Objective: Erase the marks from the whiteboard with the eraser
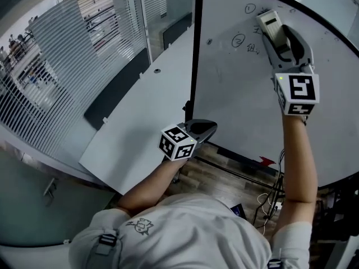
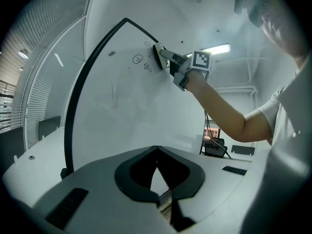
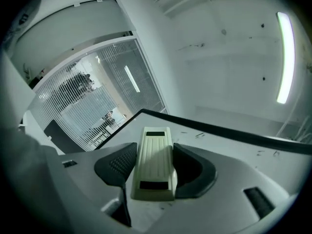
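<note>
The whiteboard [image 1: 241,94] has a black frame and stands upright in front of me. Small handwritten marks [image 1: 239,40] sit near its top, among them a circled number [image 1: 249,8]. My right gripper [image 1: 276,37] is raised to the board's upper part and is shut on a cream eraser [image 1: 269,21], which rests against the board just right of the marks. In the right gripper view the eraser [image 3: 155,162] fills the gap between the jaws. The left gripper [image 1: 205,129] hangs low by the board's bottom left, shut and empty. The left gripper view shows the eraser [image 2: 159,55] beside the marks [image 2: 138,59].
A white table top [image 1: 140,128] runs along the left of the board, with a dark panel [image 1: 115,91] and a glass wall with blinds [image 1: 61,49] beyond it. Cables [image 1: 269,198] lie on the wooden floor under the board. A ceiling light [image 3: 283,57] glows overhead.
</note>
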`<state>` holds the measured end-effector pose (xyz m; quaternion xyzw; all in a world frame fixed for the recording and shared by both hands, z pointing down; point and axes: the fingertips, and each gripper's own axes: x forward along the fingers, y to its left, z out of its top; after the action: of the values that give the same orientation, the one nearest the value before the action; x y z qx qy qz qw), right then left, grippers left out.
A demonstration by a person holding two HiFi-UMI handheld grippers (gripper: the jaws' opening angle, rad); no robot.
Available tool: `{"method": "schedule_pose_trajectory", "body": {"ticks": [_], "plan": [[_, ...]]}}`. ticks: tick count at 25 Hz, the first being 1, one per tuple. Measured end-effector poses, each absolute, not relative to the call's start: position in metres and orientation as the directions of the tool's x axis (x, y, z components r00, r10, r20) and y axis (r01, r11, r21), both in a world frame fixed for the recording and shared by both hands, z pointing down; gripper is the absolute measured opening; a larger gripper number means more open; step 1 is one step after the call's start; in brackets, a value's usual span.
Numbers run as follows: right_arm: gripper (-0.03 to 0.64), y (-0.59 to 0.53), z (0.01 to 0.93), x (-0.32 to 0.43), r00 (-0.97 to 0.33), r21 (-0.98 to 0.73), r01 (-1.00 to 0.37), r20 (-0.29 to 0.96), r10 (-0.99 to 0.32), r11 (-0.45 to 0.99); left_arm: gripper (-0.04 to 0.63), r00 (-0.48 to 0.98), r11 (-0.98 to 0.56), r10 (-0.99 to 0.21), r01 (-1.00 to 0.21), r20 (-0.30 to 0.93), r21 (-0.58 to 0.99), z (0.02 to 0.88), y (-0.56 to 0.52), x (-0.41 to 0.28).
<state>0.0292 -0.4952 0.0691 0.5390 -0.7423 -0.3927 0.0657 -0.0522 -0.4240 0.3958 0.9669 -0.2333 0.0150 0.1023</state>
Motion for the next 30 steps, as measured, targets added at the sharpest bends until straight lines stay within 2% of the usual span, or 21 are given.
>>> {"method": "schedule_pose_trajectory", "body": {"ticks": [8, 13, 21, 30], "plan": [[0.236, -0.518, 0.160, -0.048, -0.519, 0.700, -0.658, -0.155, -0.841, 0.277, 0.008, 0.872, -0.842, -0.482, -0.487, 0.079, 0.231, 0.410, -0.426, -0.073], [0.236, -0.522, 0.174, -0.056, -0.525, 0.712, -0.637, -0.120, -0.842, 0.296, 0.008, 0.867, -0.836, -0.491, -0.496, 0.082, 0.235, 0.414, -0.427, -0.078], [0.236, -0.506, 0.107, -0.013, -0.467, 0.693, -0.697, -0.242, -0.851, 0.185, 0.008, 0.874, -0.847, -0.478, -0.484, 0.082, 0.218, 0.408, -0.429, -0.070], [0.236, -0.476, 0.011, 0.084, -0.304, 0.596, -0.803, -0.427, -0.851, -0.012, 0.008, 0.896, -0.875, -0.438, -0.442, 0.066, 0.197, 0.394, -0.427, -0.049]]}}
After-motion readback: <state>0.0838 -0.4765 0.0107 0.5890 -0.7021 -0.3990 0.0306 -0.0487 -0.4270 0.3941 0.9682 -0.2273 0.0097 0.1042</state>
